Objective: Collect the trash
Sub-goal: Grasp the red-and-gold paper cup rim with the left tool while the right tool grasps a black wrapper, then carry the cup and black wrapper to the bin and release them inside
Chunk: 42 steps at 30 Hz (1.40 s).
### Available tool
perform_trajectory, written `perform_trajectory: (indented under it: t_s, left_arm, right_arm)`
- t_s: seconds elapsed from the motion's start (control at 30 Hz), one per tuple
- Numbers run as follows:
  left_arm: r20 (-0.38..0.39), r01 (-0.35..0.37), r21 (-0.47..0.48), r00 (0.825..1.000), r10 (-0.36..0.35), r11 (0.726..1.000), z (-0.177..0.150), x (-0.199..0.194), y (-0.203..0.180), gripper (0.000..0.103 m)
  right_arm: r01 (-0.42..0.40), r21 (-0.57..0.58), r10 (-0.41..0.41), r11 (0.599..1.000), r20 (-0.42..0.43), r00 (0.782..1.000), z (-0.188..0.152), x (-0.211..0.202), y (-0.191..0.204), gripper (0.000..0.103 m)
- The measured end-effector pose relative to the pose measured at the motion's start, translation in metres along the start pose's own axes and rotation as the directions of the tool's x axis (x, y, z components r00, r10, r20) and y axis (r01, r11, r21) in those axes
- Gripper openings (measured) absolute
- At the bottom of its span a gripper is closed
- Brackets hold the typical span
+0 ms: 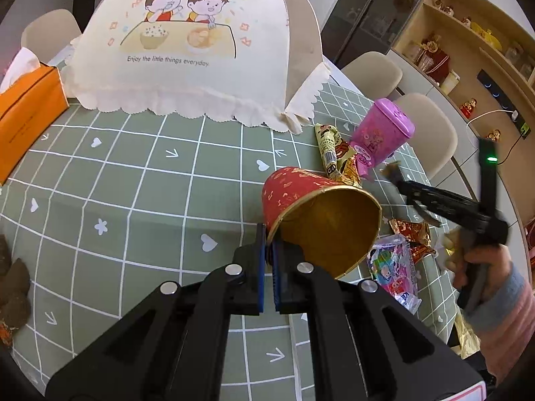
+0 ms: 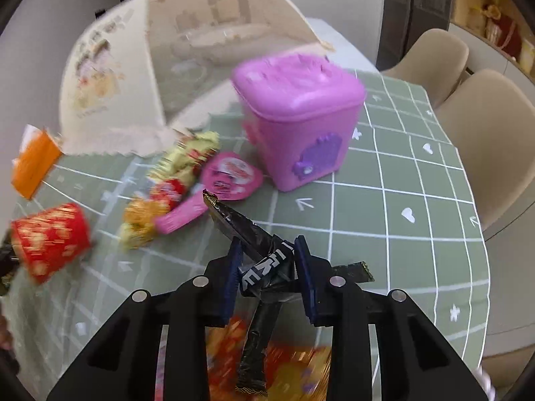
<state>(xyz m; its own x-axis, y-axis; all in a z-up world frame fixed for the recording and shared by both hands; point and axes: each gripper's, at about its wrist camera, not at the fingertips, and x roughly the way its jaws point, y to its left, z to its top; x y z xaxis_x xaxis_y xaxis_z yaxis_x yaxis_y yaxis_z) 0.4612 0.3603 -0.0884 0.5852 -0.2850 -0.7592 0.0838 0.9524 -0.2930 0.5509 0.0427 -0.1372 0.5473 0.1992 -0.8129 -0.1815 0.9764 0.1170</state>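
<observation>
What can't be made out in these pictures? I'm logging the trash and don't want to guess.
- Left wrist view: the inside bottom of the red cup is hidden by its own wall.
- Right wrist view: motion blur smears the snack wrappers.
- Right wrist view: the gold and red wrappers below the right tool are blurred and partly covered by the black wrapper it grips.

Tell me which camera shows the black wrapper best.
The right wrist view: the black wrapper sits crumpled between the right gripper fingers, close and sharp, white print visible. The left wrist view shows only a blurred tip at that gripper's far end.
</observation>
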Motion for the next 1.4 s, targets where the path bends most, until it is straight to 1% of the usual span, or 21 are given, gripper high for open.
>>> perform_trajectory:
  t_s: [0.17,0.27,0.37,0.4,0.43,0.47,0.57,0.6,0.67,0.77,0.9,0.97,1.07,1.17,1.27,1.4]
  left_arm:
    - [0.033,0.006,-0.014,0.999,-0.005,1.0,-0.006,-0.009,-0.009,0.003]
    - [0.059,0.005,0.001,0.998,-0.005,1.0,-0.011,-0.018,-0.025,0.003]
    - [0.08,-0.007,0.027,0.997,0.005,1.0,-0.016,-0.03,-0.05,0.003]
    - [0.092,-0.016,0.043,0.996,0.012,0.999,-0.019,-0.036,-0.062,0.003]
    - [0.106,-0.027,0.062,0.994,0.02,0.998,-0.021,-0.044,-0.076,0.003]
    - [0.113,-0.031,0.071,0.993,0.022,0.997,-0.022,-0.048,-0.084,0.003]
    - [0.146,-0.038,0.095,0.989,0.024,0.995,-0.028,-0.072,-0.122,0.003]
    - [0.159,-0.034,0.103,0.987,0.018,0.994,-0.031,-0.083,-0.138,0.003]
    - [0.179,-0.037,0.125,0.984,0.015,0.991,-0.035,-0.095,-0.16,0.003]
    - [0.214,-0.037,0.171,0.977,-0.001,0.985,-0.044,-0.117,-0.208,0.003]
    - [0.235,-0.015,0.216,0.971,-0.036,0.976,-0.057,-0.132,-0.26,0.003]
    - [0.235,0.003,0.24,0.97,-0.062,0.971,-0.066,-0.136,-0.288,0.003]
    - [0.22,0.04,0.267,0.97,-0.102,0.963,-0.078,-0.137,-0.319,0.003]
    - [0.186,0.081,0.274,0.973,-0.135,0.958,-0.095,-0.129,-0.35,0.003]
    - [0.157,0.092,0.264,0.978,-0.137,0.96,-0.107,-0.118,-0.365,0.003]
    - [0.115,0.096,0.246,0.985,-0.127,0.964,-0.118,-0.102,-0.376,0.003]
  right_arm:
    - [-0.018,-0.012,0.018,1.0,0.024,1.0,-0.015,-0.044,0.003,0.03]
    - [-0.005,-0.033,0.006,0.999,0.03,1.0,-0.03,-0.072,-0.001,0.03]
    - [0.005,-0.025,-0.004,1.0,0.05,0.999,-0.047,-0.102,-0.016,0.03]
    - [0.005,-0.021,-0.004,1.0,0.056,0.998,-0.051,-0.109,-0.02,0.03]
    - [0.004,-0.015,-0.003,1.0,0.07,0.998,-0.057,-0.124,-0.027,0.03]
    - [0.003,-0.014,-0.002,1.0,0.081,0.997,-0.062,-0.134,-0.031,0.03]
    - [0.005,-0.017,-0.003,1.0,0.122,0.993,-0.078,-0.172,-0.047,0.03]
    - [0.007,-0.018,-0.005,1.0,0.13,0.992,-0.081,-0.181,-0.05,0.03]
    - [0.019,-0.022,-0.015,1.0,0.163,0.987,-0.092,-0.21,-0.066,0.03]
    - [0.03,-0.009,-0.027,1.0,0.201,0.979,-0.106,-0.243,-0.088,0.03]
    - [0.05,0.01,-0.051,0.999,0.255,0.966,-0.13,-0.287,-0.123,0.03]
    - [0.058,0.019,-0.061,0.998,0.274,0.96,-0.14,-0.303,-0.137,0.03]
    - [0.075,0.034,-0.082,0.997,0.3,0.951,-0.156,-0.323,-0.159,0.03]
    - [0.082,0.06,-0.097,0.995,0.309,0.946,-0.17,-0.336,-0.178,0.031]
    - [0.085,0.071,-0.103,0.994,0.306,0.946,-0.18,-0.338,-0.19,0.031]
    - [0.084,0.064,-0.1,0.994,0.299,0.949,-0.192,-0.338,-0.201,0.031]
